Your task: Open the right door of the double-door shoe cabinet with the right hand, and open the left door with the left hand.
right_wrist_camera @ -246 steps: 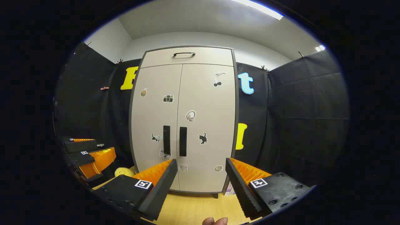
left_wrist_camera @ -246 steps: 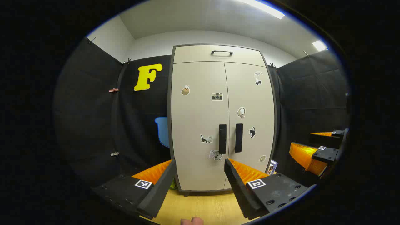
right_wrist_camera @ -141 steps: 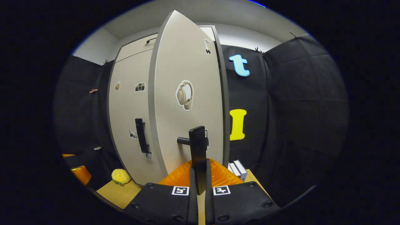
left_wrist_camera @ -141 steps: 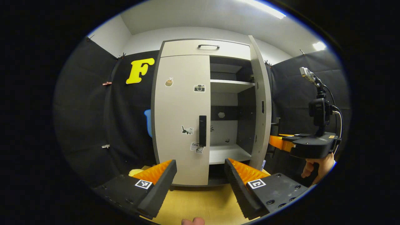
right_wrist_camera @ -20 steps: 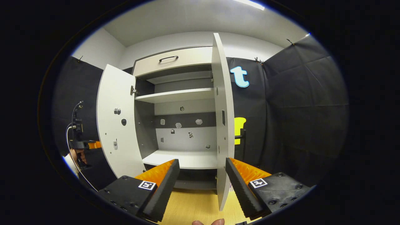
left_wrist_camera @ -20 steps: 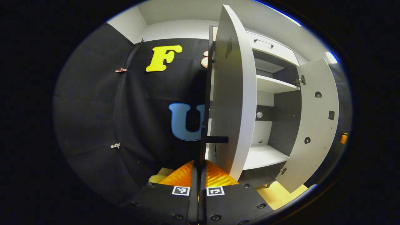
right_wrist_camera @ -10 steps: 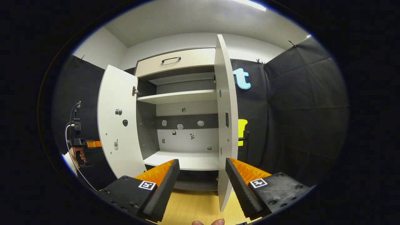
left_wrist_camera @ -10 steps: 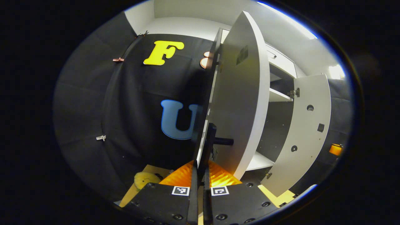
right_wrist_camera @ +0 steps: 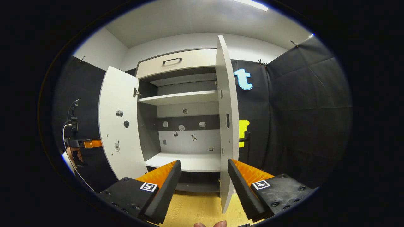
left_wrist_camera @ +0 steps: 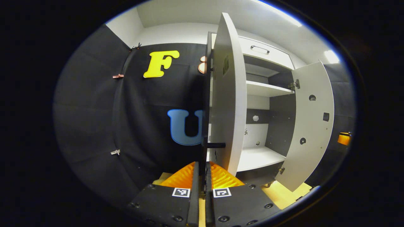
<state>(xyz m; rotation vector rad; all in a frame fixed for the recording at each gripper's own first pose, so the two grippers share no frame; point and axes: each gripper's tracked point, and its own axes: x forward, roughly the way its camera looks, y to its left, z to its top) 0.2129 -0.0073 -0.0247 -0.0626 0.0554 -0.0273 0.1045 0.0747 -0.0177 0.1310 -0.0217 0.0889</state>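
Both doors stand swung wide: left door (left_wrist_camera: 228, 94) edge-on, its upright handle (left_wrist_camera: 205, 126) straight ahead of the left gripper (left_wrist_camera: 202, 176), jaws clenched on it. Right door (right_wrist_camera: 225, 126) free; right gripper (right_wrist_camera: 202, 179) released, set back.

Shoe cabinet (right_wrist_camera: 176, 63) on wooden floor (right_wrist_camera: 192, 208)

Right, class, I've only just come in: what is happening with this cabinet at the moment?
A person is opening a shoe cabinet with a gripper in each hand. Both doors stand wide open. The left gripper is shut on the left door's handle, holding the left door swung out. The right gripper is open and holds nothing; the right door stands edge-on in front of it. Inside, the shelves look bare.
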